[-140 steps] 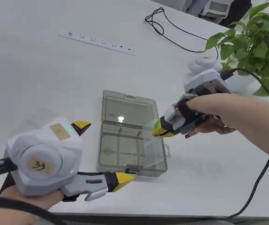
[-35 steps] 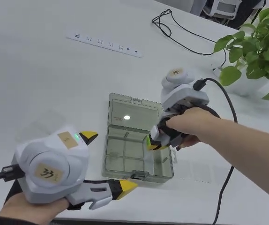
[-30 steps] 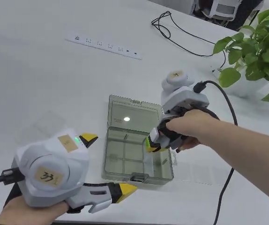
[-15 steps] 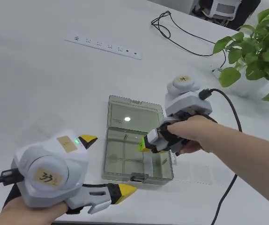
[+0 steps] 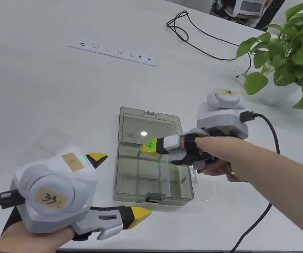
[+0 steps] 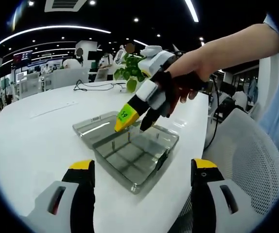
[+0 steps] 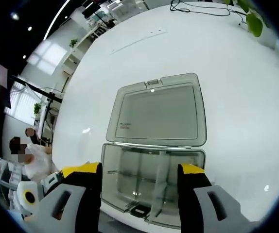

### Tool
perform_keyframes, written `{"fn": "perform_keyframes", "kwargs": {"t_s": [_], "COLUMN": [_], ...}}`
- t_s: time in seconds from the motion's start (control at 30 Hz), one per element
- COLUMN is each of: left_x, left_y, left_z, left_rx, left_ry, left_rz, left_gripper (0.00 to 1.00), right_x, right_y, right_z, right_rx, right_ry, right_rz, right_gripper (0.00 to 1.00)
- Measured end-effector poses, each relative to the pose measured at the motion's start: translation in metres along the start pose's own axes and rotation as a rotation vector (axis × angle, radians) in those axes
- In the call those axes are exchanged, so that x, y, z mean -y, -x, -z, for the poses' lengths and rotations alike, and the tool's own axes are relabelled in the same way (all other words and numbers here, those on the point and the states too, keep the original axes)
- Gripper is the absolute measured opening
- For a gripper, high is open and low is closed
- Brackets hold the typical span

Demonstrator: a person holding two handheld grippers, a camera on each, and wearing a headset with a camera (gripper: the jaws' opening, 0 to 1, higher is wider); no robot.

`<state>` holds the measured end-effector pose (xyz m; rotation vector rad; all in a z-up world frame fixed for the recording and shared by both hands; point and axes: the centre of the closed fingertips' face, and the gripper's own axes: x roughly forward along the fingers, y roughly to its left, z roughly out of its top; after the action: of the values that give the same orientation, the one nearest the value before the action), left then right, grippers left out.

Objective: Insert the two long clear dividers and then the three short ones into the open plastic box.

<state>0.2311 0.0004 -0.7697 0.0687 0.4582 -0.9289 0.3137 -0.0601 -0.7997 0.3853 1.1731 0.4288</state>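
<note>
Table (image 5: 46,84): white; its far side is cut off at the head view's top edge.
Plant (image 5: 283,47): green leaves at the far right of the table, cropped by the frame.
Box (image 5: 151,176): smoky clear plastic, open, near the table's front edge. The lid (image 5: 149,129) lies flat behind the base.
Left gripper (image 5: 117,185): in front and to the left of the box. Jaws spread wide, nothing between them.
Right gripper (image 7: 138,169): above the back of the base, not touching it. Jaws stand apart and empty. A hand (image 5: 217,155) covers its body in the head view.
Divider (image 7: 161,179): one clear strip stands in the right part of the base, running front to back. Other lines cross the floor; ribs or dividers, cannot tell.
Loose pieces (image 5: 220,192): faint clear shapes on the table just right of the box. Outlines barely show; count unclear.
</note>
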Motion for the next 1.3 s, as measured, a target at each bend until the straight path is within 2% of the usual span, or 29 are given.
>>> {"fn": "perform_keyframes", "kwargs": {"t_s": [0.1, 0.2, 0.3, 0.33, 0.4, 0.43, 0.47, 0.5, 0.6, 0.67, 0.7, 0.77, 0.8, 0.87, 0.9, 0.93, 1.03, 1.07, 1.17, 1.23, 1.3], "left_x": [0.001, 0.000, 0.000, -0.001, -0.002, -0.003, -0.003, -0.005, -0.008, -0.011, -0.014, -0.016, -0.018, -0.020, -0.021, -0.022, -0.023, -0.024, -0.024, -0.025, -0.028], "left_y": [0.000, -0.001, -0.001, -0.001, -0.001, 0.000, 0.000, 0.001, 0.002, 0.003, 0.004, 0.005, 0.005, 0.007, 0.007, 0.008, 0.010, 0.010, 0.011, 0.012, 0.014], "left_z": [0.000, 0.001, 0.001, 0.001, 0.001, 0.001, 0.000, 0.000, -0.002, -0.005, -0.006, -0.009, -0.011, -0.013, -0.014, -0.015, -0.015, -0.015, -0.014, -0.015, -0.015], "left_rx": [-0.002, -0.008, -0.010, -0.011, -0.014, -0.014, -0.014, -0.016, -0.018, -0.019, -0.019, -0.016, -0.014, -0.012, -0.013, -0.013, -0.016, -0.018, -0.028, -0.027, -0.024], "left_ry": [-0.002, -0.002, 0.007, 0.008, 0.007, 0.006, 0.006, 0.003, -0.002, 0.001, -0.001, -0.001, 0.001, 0.002, 0.004, 0.005, 0.010, 0.014, 0.010, 0.023, 0.038], "left_rz": [0.001, 0.000, 0.000, -0.003, -0.007, -0.009, -0.010, -0.013, -0.018, -0.023, -0.028, -0.035, -0.040, -0.048, -0.052, -0.054, -0.062, -0.065, -0.070, -0.075, -0.086], "left_gripper": [0.82, 0.82, 0.82, 0.82, 0.82, 0.82, 0.82, 0.82, 0.82, 0.82, 0.82, 0.82, 0.82, 0.83, 0.83, 0.83, 0.83, 0.83, 0.83, 0.83, 0.83], "right_x": [-0.002, -0.001, -0.007, -0.013, -0.015, -0.019, -0.018, -0.021, -0.024, -0.026, -0.030, -0.029, -0.033, -0.033, -0.038, -0.033, -0.027, -0.022, -0.017, -0.012, -0.004], "right_y": [0.003, 0.008, 0.011, 0.013, 0.018, 0.020, 0.023, 0.024, 0.029, 0.031, 0.033, 0.035, 0.037, 0.042, 0.047, 0.050, 0.054, 0.056, 0.061, 0.065, 0.071], "right_z": [0.001, -0.003, -0.007, -0.014, -0.012, -0.015, -0.012, -0.014, -0.013, -0.009, -0.010, -0.003, -0.003, -0.003, -0.007, -0.011, -0.001, -0.004, -0.001, -0.005, -0.009], "right_rx": [0.015, 0.060, 0.114, 0.167, 0.172, 0.194, 0.187, 0.205, 0.221, 0.223, 0.250, 0.233, 0.264, 0.307, 0.361, 0.381, 0.375, 0.395, 0.414, 0.460, 0.514], "right_ry": [0.028, 0.043, 0.024, 0.021, 0.004, 0.026, 0.035, 0.076, 0.138, 0.186, 0.234, 0.236, 0.285, 0.330, 0.382, 0.396, 0.435, 0.456, 0.452, 0.484, 0.578], "right_rz": [-0.014, -0.022, -0.063, -0.108, -0.117, -0.142, -0.128, -0.145, -0.166, -0.166, -0.189, -0.177, -0.201, -0.208, -0.251, -0.254, -0.253, -0.264, -0.268, -0.272, -0.223], "right_gripper": [0.69, 0.73, 0.78, 0.81, 0.84, 0.84, 0.84, 0.85, 0.85, 0.84, 0.84, 0.87, 0.89, 0.93, 0.95, 0.97, 1.00, 1.00, 1.00, 1.00, 1.00]}}
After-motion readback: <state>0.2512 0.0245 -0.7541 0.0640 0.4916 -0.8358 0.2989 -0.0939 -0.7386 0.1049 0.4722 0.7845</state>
